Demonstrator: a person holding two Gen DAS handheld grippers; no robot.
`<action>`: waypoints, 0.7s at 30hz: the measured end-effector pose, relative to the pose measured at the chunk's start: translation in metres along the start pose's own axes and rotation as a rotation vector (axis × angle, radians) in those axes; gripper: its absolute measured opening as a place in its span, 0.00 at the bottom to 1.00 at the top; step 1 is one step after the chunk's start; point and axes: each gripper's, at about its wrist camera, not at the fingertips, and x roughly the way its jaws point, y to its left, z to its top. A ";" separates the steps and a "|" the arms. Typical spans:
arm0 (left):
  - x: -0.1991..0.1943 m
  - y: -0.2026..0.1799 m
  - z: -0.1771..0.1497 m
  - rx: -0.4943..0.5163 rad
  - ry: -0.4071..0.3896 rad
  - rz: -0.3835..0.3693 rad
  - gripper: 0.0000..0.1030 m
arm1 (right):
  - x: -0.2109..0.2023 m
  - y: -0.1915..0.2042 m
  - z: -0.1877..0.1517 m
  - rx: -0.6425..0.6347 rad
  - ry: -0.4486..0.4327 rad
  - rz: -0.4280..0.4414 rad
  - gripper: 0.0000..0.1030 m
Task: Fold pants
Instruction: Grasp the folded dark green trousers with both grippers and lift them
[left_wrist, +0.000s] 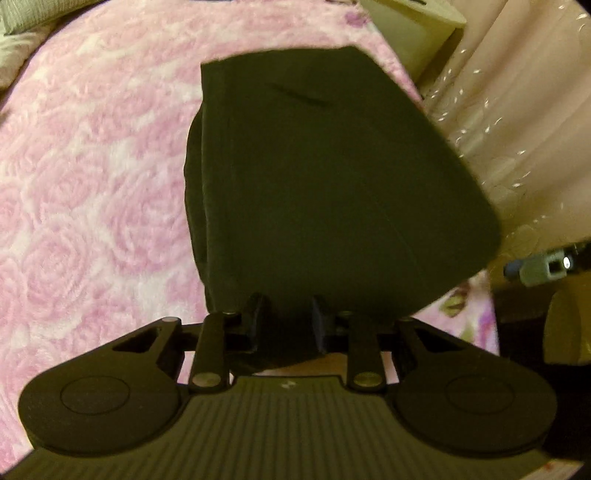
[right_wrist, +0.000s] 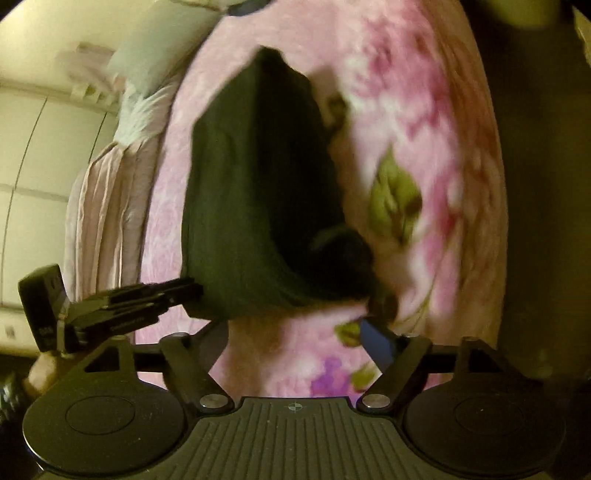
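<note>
Dark pants (left_wrist: 325, 177), folded into a compact multi-layered bundle, lying on a bed covered by a pink rose-patterned blanket (left_wrist: 92, 184), close to the blanket's edge beside a pale curtain (left_wrist: 517, 129). Left claw (left_wrist: 288, 321): fingers narrowed onto the near edge of the pants, the fabric pinched between them. Right claw (right_wrist: 295, 332): fingers spread wide, nothing between them, poised just short of the bundle's near end; the view is motion-blurred. A hand (right_wrist: 40, 373) shows at lower left of the right wrist view.
</note>
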 end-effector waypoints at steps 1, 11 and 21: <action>0.008 0.002 -0.001 0.003 0.008 0.004 0.23 | 0.009 -0.006 -0.003 0.032 -0.014 0.013 0.76; -0.012 0.005 -0.007 0.032 -0.019 0.023 0.22 | 0.031 -0.036 -0.016 0.201 -0.219 0.128 0.76; -0.045 0.001 -0.012 0.015 -0.045 0.028 0.22 | 0.009 -0.030 0.014 0.269 -0.229 0.067 0.36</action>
